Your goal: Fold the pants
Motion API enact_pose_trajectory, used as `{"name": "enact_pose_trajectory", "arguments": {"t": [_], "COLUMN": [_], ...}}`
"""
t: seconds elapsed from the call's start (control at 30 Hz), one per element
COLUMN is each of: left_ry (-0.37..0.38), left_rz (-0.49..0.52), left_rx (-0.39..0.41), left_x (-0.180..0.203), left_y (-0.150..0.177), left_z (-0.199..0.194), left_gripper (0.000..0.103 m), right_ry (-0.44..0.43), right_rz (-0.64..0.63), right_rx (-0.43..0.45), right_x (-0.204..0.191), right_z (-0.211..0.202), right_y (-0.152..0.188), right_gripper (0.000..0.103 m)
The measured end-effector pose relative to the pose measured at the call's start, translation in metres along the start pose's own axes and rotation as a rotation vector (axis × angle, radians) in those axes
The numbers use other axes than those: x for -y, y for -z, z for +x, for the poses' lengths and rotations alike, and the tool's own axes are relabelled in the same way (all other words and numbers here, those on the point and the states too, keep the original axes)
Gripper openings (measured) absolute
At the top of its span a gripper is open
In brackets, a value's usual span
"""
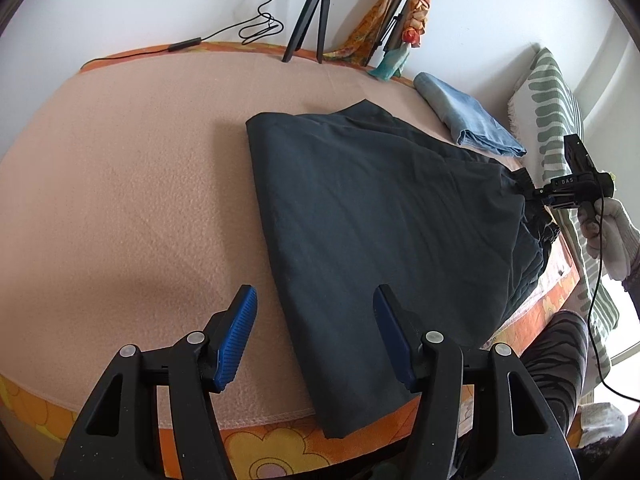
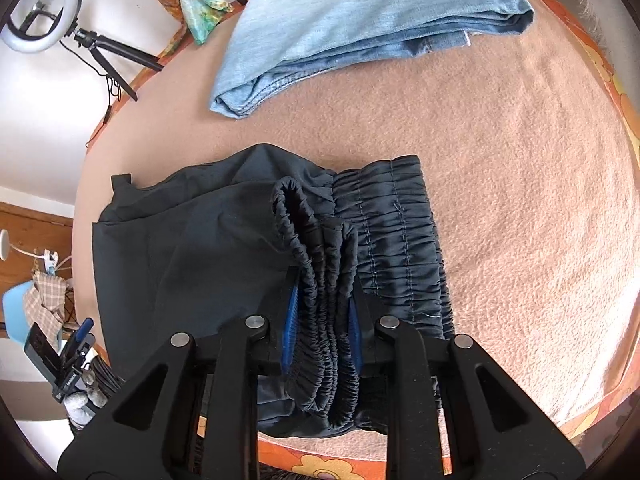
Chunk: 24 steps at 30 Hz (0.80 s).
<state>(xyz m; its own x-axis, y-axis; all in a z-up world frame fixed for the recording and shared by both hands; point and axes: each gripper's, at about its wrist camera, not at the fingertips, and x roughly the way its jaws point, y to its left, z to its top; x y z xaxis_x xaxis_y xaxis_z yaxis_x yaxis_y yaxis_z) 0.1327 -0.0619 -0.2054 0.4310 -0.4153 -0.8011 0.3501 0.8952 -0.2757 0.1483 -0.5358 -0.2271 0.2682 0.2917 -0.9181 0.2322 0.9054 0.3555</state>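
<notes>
The dark pants (image 1: pixel 384 216) lie folded over on a pink blanket (image 1: pixel 120 184) that covers the work surface. In the left wrist view they run from the near edge of the blanket, where one end hangs slightly over the orange flowered cloth (image 1: pixel 256 444) beneath, up and away toward the far right.

The left gripper (image 1: pixel 314 334) hovers over the near end of the pants with its jaws spread wide and nothing between them. One blue pad (image 1: pixel 236 336) is above bare blanket; the other is above the dark fabric. Whether either pad touches the surface cannot be told.

The right gripper (image 2: pixel 322 320) is closed on the gathered elastic cuffs (image 2: pixel 324 272) of the pants, which are bunched and pinched between its blue pads. The cuffs sit on top of the ruched waistband (image 2: pixel 396 240), which lies flat on the blanket. In the left wrist view the same gripper is seen at the far right end of the pants, held by a hand in a white glove (image 1: pixel 610 232), with a black cable running down from it.

Folded light blue jeans (image 2: pixel 360 28) rest on the blanket beyond the dark pants, apart from them. At the far edge stand a black tripod (image 1: pixel 310 20) and a second stand draped with a colourful scarf (image 1: pixel 404 20). A ring light (image 2: pixel 48 12) shows in the right wrist view. A green-striped pillow (image 1: pixel 556 112) lies at the right side.
</notes>
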Motion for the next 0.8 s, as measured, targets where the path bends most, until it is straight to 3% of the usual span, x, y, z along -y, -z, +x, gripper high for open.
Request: {"name": "enact_pose_trajectory", "arguments": {"t": [0.07,0.17,0.27,0.37,0.43,0.53,0.67,0.8], "left_ry": [-0.003,-0.005,0.021,0.038,0.055,0.064,0.139,0.161], "left_rz": [-0.007,-0.028,-0.068,-0.114,-0.123,-0.144,-0.268,-0.293], "left_rx": [-0.007,-0.011,-0.021,-0.031,-0.035,-0.012,0.037,0.065], "left_x": [0.000,-0.002,-0.006,-0.010,-0.009,-0.008,-0.019,-0.018], "left_y": [0.003,0.006,0.009,0.013,0.016,0.019,0.024,0.026], "left_z": [0.001,0.003,0.006,0.010,0.012,0.011,0.009,0.011], "left_gripper": [0.060,0.060,0.060,0.060,0.060,0.060,0.057,0.034], "right_ry": [0.082,0.185,0.176,0.121,0.028,-0.064,-0.156,-0.198], "right_rz": [-0.056,-0.142,-0.173,-0.209,-0.229,-0.269,-0.352,-0.424], "right_rx": [0.031,0.120,0.202,0.256,0.259,0.238,0.183,0.124], "right_x": [-0.011,-0.030,-0.049,-0.073,-0.094,-0.128,-0.187,-0.246], "right_z": [-0.011,-0.034,-0.058,-0.072,-0.073,-0.066,-0.042,-0.010], "right_y": [0.004,0.013,0.023,0.034,0.039,0.045,0.046,0.048], "right_gripper": [0.041,0.044,0.048,0.050,0.050,0.051,0.052,0.053]}}
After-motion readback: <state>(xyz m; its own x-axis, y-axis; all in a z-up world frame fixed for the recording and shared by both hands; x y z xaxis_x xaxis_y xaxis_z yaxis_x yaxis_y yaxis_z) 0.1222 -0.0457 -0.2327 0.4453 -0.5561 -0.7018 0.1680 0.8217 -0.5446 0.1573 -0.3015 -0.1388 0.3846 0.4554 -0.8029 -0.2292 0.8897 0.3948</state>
